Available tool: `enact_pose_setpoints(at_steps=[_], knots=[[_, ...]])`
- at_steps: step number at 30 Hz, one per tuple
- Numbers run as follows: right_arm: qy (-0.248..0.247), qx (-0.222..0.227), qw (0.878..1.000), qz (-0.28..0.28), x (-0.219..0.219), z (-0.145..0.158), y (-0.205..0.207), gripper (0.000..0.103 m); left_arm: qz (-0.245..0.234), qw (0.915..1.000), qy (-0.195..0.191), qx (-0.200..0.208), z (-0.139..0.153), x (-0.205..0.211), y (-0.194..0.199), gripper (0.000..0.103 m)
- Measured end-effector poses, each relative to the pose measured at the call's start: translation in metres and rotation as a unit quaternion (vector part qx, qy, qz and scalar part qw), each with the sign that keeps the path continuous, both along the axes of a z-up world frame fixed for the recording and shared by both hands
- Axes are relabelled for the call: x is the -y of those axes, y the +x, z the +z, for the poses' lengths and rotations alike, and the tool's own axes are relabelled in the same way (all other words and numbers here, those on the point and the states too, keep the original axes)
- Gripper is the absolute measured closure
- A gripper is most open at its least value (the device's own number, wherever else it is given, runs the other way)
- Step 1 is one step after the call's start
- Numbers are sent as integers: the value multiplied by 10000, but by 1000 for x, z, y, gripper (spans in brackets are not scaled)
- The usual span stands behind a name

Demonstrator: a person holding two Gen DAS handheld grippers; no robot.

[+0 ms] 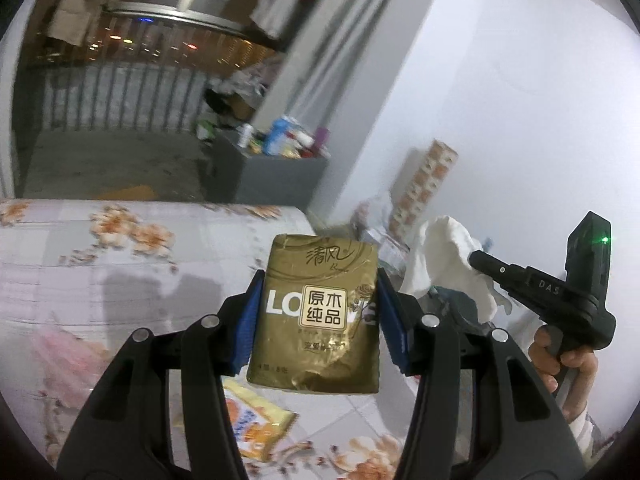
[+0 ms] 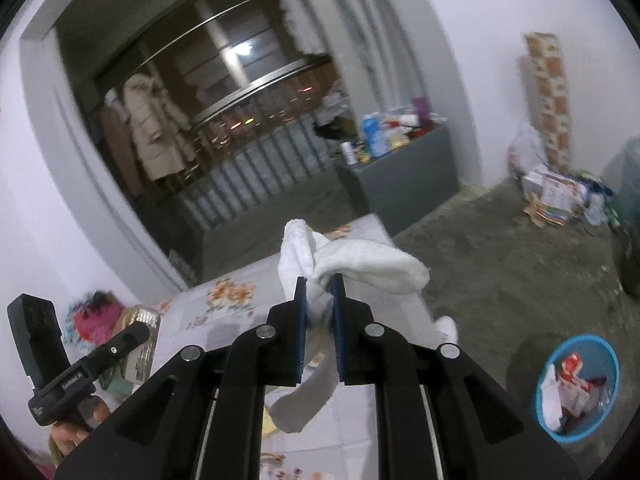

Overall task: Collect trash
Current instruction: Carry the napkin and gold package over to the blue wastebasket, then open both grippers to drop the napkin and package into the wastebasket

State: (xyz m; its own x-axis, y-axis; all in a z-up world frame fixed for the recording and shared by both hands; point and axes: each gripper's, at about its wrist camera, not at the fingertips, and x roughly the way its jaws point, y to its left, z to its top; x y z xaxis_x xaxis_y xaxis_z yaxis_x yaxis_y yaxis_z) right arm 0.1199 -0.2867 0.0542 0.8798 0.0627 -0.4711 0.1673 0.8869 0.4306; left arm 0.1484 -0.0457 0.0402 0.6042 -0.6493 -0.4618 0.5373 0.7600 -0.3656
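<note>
Left tongs clamp a gold tissue packet by its two long edges, blue pads pressed to its sides. Packet is upright and lifted clear of the floral-covered desk, label facing the camera; the side grip probably keeps the slack foil from folding.

Right tongs are pinched narrow on a bunched white tissue, with loose ends spilling above and trailing below; gathering it at the middle likely keeps the wad together while carried.

Blue bin sits on the floor to the right of the desk, already holding wrappers, so both loads are held aloft, seemingly for the drop.

An orange-and-yellow wrapper lies flat on the desk beneath the packet, not yet collected.
</note>
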Motion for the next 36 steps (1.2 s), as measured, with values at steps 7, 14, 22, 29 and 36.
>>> enact_pose_setpoints(at_steps=[7, 14, 22, 29, 36], knots=[[72, -134, 9942, -1064, 67, -20, -61, 91, -1092, 9930, 47, -451, -23, 87, 1, 53], [287, -567, 9679, -2430, 139, -75, -125, 91, -2256, 9676, 534, -1004, -61, 207, -7, 53], [785, -1344, 9268, -3417, 218, -162, -156, 91, -3159, 9227, 1258, -1815, -134, 348, -28, 53], [1277, -1665, 9012, -3793, 277, -229, -152, 90, -3557, 8890, 1745, -2297, -200, 444, -33, 53], [1732, -2100, 8600, -4317, 338, -310, -151, 58, -3395, 8607, 2095, -3162, -290, 507, -19, 36]])
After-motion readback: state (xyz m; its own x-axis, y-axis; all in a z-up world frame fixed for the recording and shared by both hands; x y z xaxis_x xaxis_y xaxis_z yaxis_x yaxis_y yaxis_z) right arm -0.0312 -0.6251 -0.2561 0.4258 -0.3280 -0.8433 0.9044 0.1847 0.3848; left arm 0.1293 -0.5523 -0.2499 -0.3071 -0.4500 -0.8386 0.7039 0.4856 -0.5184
